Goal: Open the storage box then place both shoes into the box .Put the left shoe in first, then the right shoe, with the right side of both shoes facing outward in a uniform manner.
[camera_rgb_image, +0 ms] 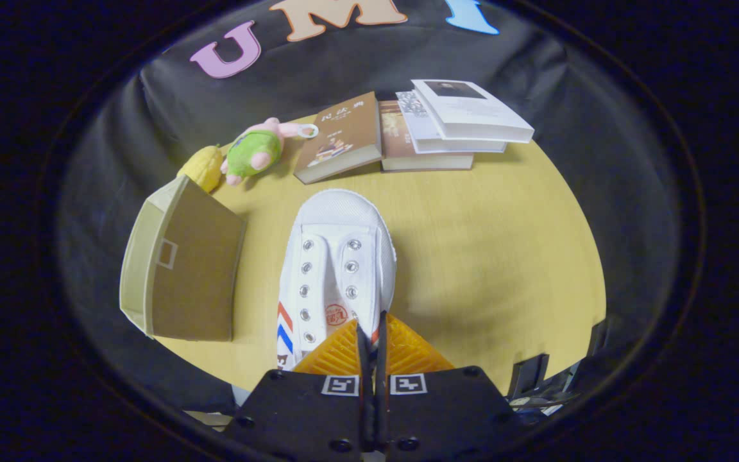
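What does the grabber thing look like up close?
The gripper has a black, blocky body with round screws and two square black-and-white markers, one by each finger. Its two fingers are ribbed wedges, pinched together on the back rim of the shoe.

Shoe (337, 269): white canvas, silver eyelets, red and blue diagonal stripes on its side, small red round mark on the tongue. Storage box (180, 269): plain brown lid panel, paler olive-tan edges, one small pale square outline on the lid. Table (504, 256): yellow wood grain, fine streaks. Plush toy (257, 151): green body, pink limbs and ears. Corn toy (203, 168): yellow, bumpy kernel pattern. Brown book (344, 138): brown cover, white characters, small multicoloured picture. Book stack (456, 122): white covers on top, dark patch on the uppermost, tan-brown cover underneath.
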Tool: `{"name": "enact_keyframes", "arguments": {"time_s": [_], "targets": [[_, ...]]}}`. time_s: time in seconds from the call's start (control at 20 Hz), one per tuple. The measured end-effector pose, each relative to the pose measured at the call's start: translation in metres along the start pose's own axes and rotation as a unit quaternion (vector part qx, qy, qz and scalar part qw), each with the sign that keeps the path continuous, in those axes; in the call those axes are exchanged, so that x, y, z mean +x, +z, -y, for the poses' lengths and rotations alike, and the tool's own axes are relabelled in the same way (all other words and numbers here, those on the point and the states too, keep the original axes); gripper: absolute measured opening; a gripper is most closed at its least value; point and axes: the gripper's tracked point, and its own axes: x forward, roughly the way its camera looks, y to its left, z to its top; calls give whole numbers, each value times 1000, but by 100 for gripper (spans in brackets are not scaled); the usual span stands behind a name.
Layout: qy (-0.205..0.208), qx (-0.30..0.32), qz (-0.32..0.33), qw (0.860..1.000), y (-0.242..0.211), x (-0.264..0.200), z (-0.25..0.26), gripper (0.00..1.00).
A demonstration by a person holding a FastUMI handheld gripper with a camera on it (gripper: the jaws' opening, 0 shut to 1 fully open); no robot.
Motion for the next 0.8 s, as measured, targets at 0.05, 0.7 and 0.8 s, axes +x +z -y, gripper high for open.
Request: {"name": "enact_keyframes", "arguments": {"time_s": [0.05,0.7,0.8], "targets": [[4,-3,1,1000,2,-3,-10,4],[67,-43,26,996,43,-35,-140,4],[75,-51,33,995,51,-40,-159,4]]}}
